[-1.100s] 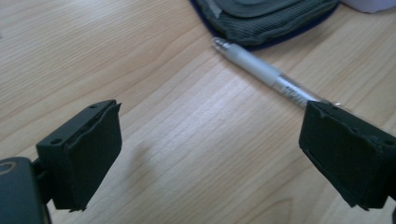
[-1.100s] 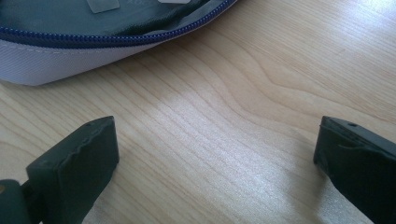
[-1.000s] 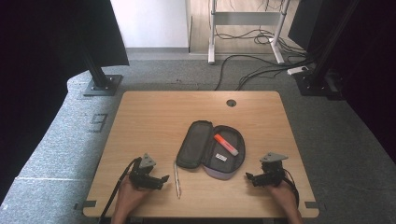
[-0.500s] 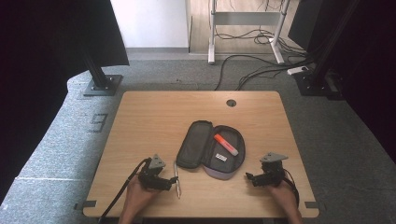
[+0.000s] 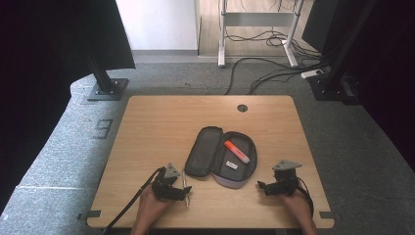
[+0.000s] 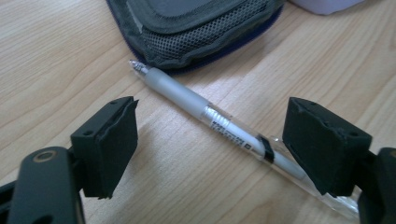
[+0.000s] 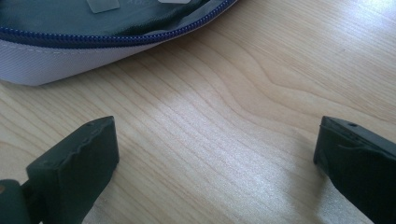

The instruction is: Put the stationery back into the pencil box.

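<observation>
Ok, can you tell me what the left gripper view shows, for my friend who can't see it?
A clear-and-grey pen lies slantwise on the wooden table, between the two open black jaws of the left hand-held gripper, which aren't touching it. Just beyond the pen's tip sits the edge of a dark mesh pencil case.

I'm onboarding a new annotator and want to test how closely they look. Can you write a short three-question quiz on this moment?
1. True or false: the left gripper has its fingers shut on the pen.
2. What orange item lies inside the open pencil case?
3. The pen lies: A) inside the case, B) on the table beside the case, C) in the right gripper.

Key:
1. False; the fingers stand open with the pen lying between them.
2. A highlighter.
3. B.
</observation>
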The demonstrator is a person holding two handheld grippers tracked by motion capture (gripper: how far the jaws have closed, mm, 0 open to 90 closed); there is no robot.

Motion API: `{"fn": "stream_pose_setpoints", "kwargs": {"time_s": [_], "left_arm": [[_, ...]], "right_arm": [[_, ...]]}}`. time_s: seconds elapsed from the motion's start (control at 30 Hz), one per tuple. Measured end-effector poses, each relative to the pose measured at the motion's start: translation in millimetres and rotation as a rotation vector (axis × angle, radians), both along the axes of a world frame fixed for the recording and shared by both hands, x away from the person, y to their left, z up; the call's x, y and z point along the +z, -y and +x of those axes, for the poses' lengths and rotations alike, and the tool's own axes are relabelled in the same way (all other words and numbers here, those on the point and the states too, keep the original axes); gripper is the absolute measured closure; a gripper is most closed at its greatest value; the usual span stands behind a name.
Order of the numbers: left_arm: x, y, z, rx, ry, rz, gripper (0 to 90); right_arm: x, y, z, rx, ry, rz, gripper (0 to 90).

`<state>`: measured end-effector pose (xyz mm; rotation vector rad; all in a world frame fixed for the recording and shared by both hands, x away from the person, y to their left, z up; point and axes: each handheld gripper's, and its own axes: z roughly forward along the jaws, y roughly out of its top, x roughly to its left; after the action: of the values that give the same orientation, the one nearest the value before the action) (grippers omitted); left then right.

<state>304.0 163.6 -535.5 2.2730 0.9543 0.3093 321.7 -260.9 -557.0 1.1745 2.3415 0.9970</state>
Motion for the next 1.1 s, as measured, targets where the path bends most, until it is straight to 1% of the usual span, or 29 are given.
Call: {"fn": "stream_pose_setpoints", "kwargs": {"time_s": [0.07,0.17,0.3,0.37,0.4,0.53,0.6,0.9,0.97,1.1], "left_arm": [[-1.0,0.2,0.4,0.006,0.0,0.011,20.3],[-3.0,-0.2,1.3,0.019,-0.002,0.04,21.7],[-2.1,-4.3,1.5,0.038,0.001,0.04,24.5],[-1.8,-9.2,2.0,0.052,0.001,0.035,27.8],[-1.7,-12.2,2.5,0.058,-0.001,0.028,30.0],[-0.7,-23.2,4.4,0.091,0.007,0.026,40.6],[-0.4,-28.2,5.9,0.108,0.008,0.023,44.3],[-0.7,-40.3,9.4,0.136,0.015,-0.001,68.0],[-0.7,-43.0,10.0,0.139,0.014,-0.005,75.3],[-0.9,-46.2,11.3,0.121,0.0,-0.03,77.9]], "right_arm": [[0.0,0.0,0.0,0.0,0.0,0.0,0.0],[0.0,0.0,0.0,0.0,0.0,0.0,0.0],[0.0,0.0,0.0,0.0,0.0,0.0,0.0],[0.0,0.0,0.0,0.0,0.0,0.0,0.0],[0.0,0.0,0.0,0.0,0.0,0.0,0.0],[0.0,0.0,0.0,0.0,0.0,0.0,0.0],[0.0,0.0,0.0,0.0,0.0,0.0,0.0],[0.0,0.0,0.0,0.0,0.0,0.0,0.0],[0.0,0.0,0.0,0.0,0.0,0.0,0.0],[0.0,0.0,0.0,0.0,0.0,0.0,0.0]]}}
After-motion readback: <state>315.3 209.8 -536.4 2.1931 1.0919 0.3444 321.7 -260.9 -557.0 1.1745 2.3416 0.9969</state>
